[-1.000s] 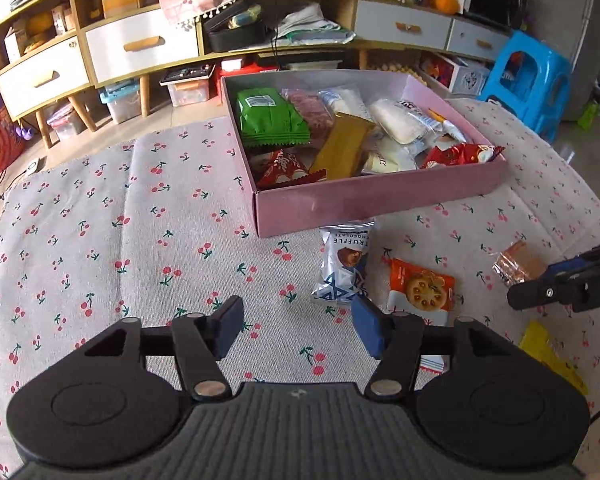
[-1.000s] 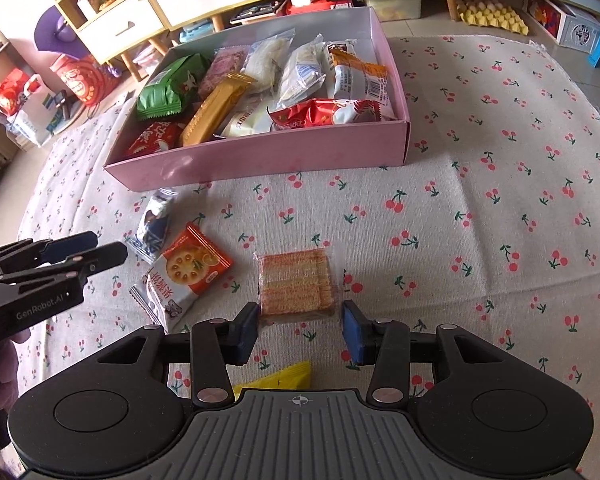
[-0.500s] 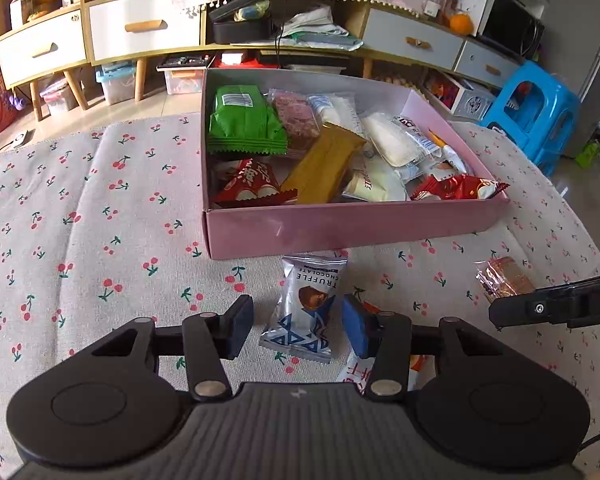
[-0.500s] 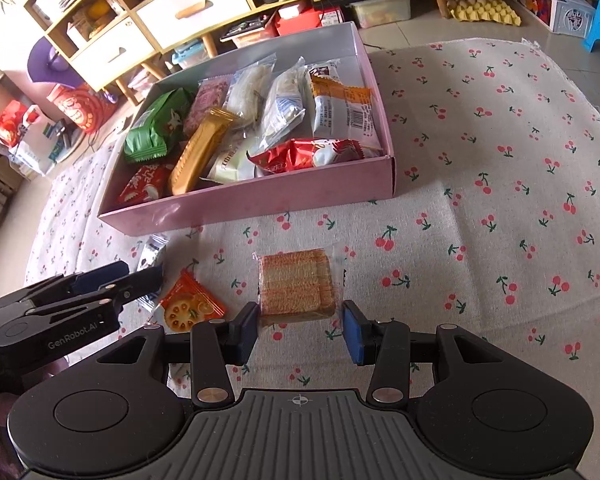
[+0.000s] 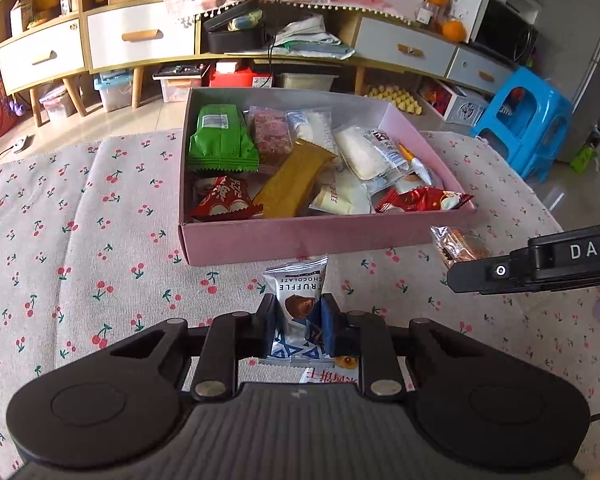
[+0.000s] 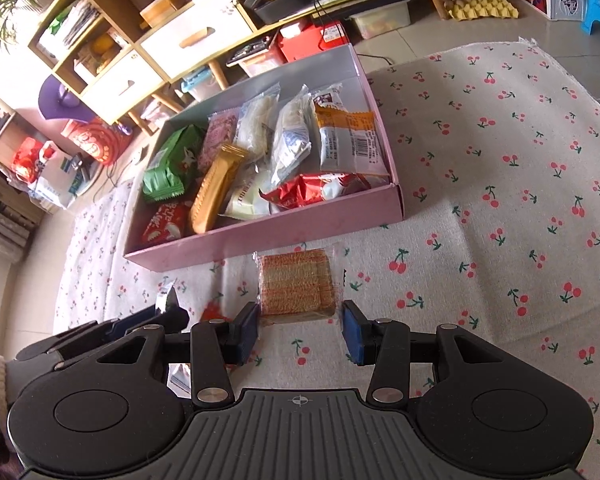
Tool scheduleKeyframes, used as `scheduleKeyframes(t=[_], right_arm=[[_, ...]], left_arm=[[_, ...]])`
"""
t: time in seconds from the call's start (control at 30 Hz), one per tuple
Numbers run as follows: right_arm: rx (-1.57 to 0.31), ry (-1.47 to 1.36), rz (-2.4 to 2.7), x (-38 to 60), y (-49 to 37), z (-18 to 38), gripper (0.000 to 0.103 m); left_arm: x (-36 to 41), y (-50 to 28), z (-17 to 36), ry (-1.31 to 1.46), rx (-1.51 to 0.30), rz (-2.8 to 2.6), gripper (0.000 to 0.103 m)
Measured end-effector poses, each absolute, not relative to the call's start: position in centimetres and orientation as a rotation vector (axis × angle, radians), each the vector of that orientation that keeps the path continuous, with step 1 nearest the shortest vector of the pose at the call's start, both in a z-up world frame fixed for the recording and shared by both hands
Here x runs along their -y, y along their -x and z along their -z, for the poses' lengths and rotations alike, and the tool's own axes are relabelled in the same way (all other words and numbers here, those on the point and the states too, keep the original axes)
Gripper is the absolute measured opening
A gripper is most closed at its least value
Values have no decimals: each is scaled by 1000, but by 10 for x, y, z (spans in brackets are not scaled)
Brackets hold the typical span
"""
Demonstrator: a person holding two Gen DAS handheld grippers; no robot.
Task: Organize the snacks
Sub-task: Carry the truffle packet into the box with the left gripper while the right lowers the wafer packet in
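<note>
An open pink box (image 5: 328, 236) (image 6: 260, 240) holding several snack packets sits on the cherry-print cloth. Just in front of it, my left gripper (image 5: 298, 324) is closing on a silver truffle chocolate packet (image 5: 296, 284), and its pads press both sides. The right wrist view shows that gripper (image 6: 172, 314) at lower left, with the packet's silver end (image 6: 166, 296) sticking out. My right gripper (image 6: 300, 334) is shut on a clear-wrapped wafer packet (image 6: 296, 284), held by its near end close to the box's front wall. The left wrist view shows the wafer packet (image 5: 456, 244) at the right gripper's (image 5: 460, 276) tip.
An orange biscuit packet (image 5: 328, 378) lies on the cloth under my left gripper. Past the table's far edge stand a low cabinet with drawers (image 5: 140, 40), storage bins on the floor and a blue plastic stool (image 5: 528, 120).
My left gripper moved forward over the chocolate packet and closed on it. My right gripper, still holding the wafer packet, moved closer to the pink box.
</note>
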State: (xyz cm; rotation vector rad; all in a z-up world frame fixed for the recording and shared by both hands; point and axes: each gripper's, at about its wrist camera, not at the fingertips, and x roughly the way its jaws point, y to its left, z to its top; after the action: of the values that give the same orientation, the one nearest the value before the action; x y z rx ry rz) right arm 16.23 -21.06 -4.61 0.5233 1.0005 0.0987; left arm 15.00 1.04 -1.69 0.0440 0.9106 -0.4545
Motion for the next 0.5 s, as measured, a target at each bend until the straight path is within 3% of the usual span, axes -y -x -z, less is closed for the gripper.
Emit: scheduleKeyframes(t=[0.5], right_arm=[[-875,-700,-132,219,-205,35,43]], left_arm=[[-9,-182,3,166,-808,378,21]])
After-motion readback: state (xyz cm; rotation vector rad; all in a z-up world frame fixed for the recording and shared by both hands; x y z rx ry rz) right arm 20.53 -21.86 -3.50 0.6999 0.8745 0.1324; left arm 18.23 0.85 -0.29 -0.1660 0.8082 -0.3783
